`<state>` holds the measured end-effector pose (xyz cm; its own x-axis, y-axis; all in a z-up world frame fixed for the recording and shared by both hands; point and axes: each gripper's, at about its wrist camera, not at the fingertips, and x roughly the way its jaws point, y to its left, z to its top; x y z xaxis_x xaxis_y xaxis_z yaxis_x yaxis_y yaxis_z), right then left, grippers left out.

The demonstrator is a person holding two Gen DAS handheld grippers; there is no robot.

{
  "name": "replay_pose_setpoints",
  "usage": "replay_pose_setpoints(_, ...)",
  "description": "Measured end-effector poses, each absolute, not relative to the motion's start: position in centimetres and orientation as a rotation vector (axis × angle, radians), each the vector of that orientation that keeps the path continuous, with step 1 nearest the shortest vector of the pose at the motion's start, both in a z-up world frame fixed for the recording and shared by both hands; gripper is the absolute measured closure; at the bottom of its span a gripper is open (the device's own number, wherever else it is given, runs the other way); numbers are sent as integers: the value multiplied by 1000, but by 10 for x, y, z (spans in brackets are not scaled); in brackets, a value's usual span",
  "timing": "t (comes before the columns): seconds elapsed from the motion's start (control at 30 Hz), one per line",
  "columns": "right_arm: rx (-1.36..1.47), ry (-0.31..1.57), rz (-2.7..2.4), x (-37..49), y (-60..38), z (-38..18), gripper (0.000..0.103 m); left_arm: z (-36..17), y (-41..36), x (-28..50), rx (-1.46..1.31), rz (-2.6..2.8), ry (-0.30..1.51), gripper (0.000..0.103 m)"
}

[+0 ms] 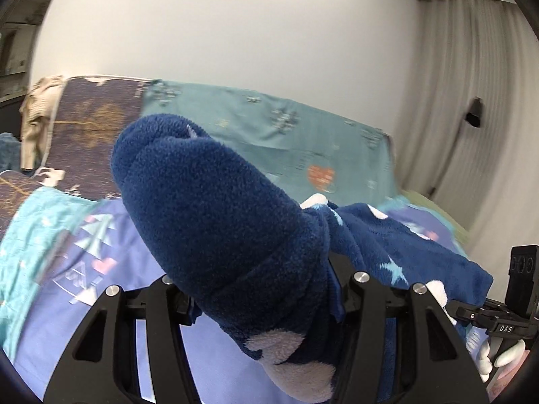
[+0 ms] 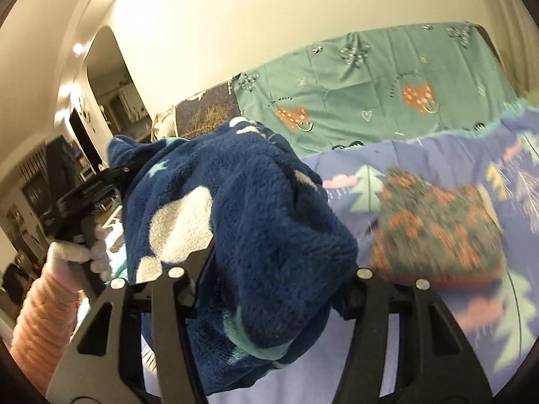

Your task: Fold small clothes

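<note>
Left hand-held gripper clamps a bunched navy fleece garment with white stars, lifted above the bed. Right hand-held gripper also grips it, fleece filling the jaws. Blurred folded floral cloth, probably another garment, lies on the bed at 3 o'clock.

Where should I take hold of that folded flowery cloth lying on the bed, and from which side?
Probably at its near edge, coming in low over the bed sheet. The flowery cloth lies flat as a folded block, so the edge is the only part offering a lip. Both tongs are full of the blue fleece garment, so one must let go first.
</note>
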<state>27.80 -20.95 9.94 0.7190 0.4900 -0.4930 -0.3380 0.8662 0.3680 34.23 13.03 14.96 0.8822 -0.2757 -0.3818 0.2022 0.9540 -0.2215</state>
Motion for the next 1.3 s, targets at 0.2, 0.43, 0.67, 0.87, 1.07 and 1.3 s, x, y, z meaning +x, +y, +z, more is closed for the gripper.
replay_pose_setpoints(0.2,252,670,466,366,-162,64,48,115,164,408,-134,-113,459,46)
replay_pose_setpoints(0.43,215,788,319,458,-120,-18,32,9,204,469,-184,74,571,35)
replay_pose_setpoints(0.67,411,988,280,470,-142,-113,25,-63,220,475,-207,88,758,27)
replay_pose_setpoints(0.87,198,871,216,424,-129,-73,25,-50,205,443,-155,74,697,27)
replay_pose_setpoints(1.07,73,723,321,301,-142,-37,16,-32,191,341,-207,-106,592,15)
replay_pose_setpoints(1.3,81,514,136,178,-169,5,2,3,145,225,-150,-147,505,2)
